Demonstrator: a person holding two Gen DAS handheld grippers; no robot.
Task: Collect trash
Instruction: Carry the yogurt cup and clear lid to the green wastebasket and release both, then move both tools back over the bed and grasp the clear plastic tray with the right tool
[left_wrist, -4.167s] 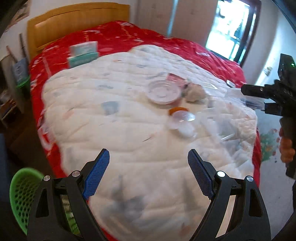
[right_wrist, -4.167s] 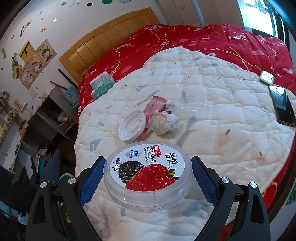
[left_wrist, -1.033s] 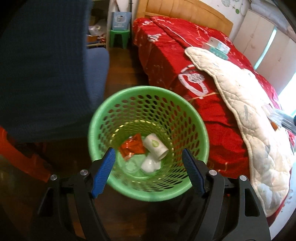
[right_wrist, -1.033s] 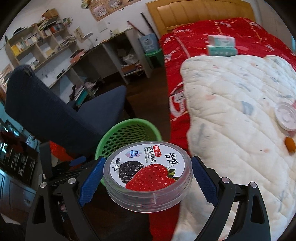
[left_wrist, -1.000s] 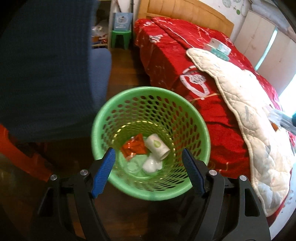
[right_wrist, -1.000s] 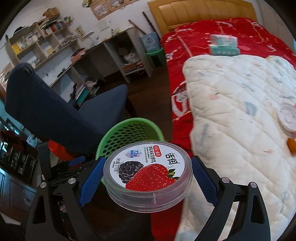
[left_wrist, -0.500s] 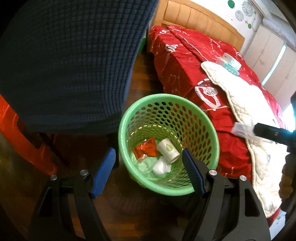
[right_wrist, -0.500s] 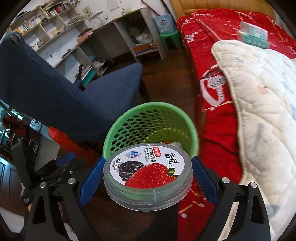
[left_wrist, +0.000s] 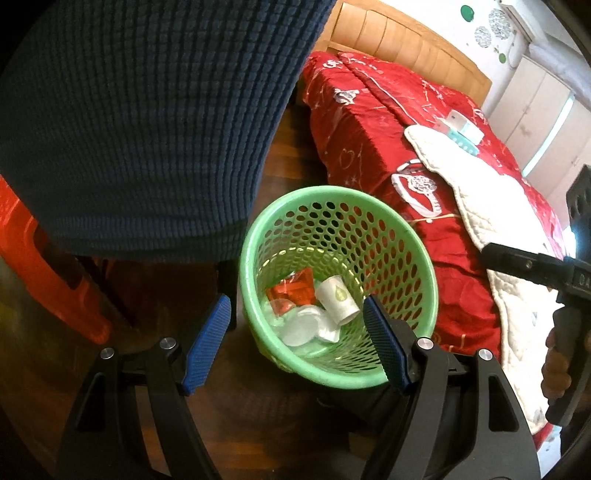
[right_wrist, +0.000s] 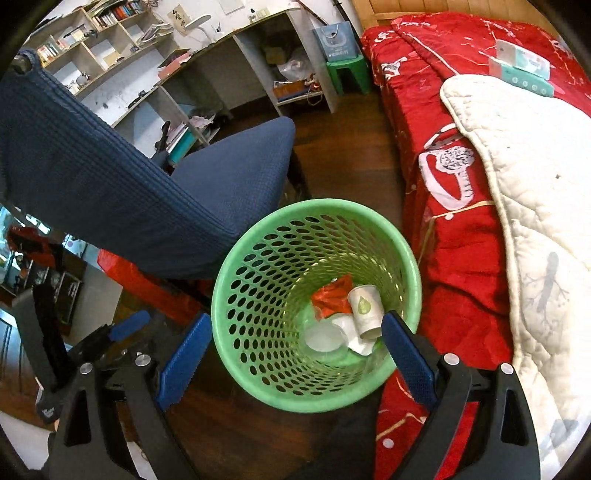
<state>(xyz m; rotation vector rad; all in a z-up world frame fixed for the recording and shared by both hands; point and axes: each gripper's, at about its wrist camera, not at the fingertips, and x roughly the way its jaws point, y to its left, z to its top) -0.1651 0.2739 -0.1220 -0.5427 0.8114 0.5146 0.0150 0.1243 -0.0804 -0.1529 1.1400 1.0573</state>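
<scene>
On the dark wood floor (right_wrist: 354, 155) between a blue chair (right_wrist: 229, 173) and red bed (right_wrist: 443, 229), the green basket (right_wrist: 258, 295) held trash below both grippers, left gripper (left_wrist: 295, 339) and right gripper (right_wrist: 295, 354) spread, empty.

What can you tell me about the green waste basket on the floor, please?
The green waste basket is a round, light green plastic bin with a smooth rolled rim and walls pierced by rows of oval holes. It stands upright on the dark wooden floor between the blue chair and the red-covered bed. Inside lie a white paper cup, a red wrapper and pale plastic pieces.
</scene>
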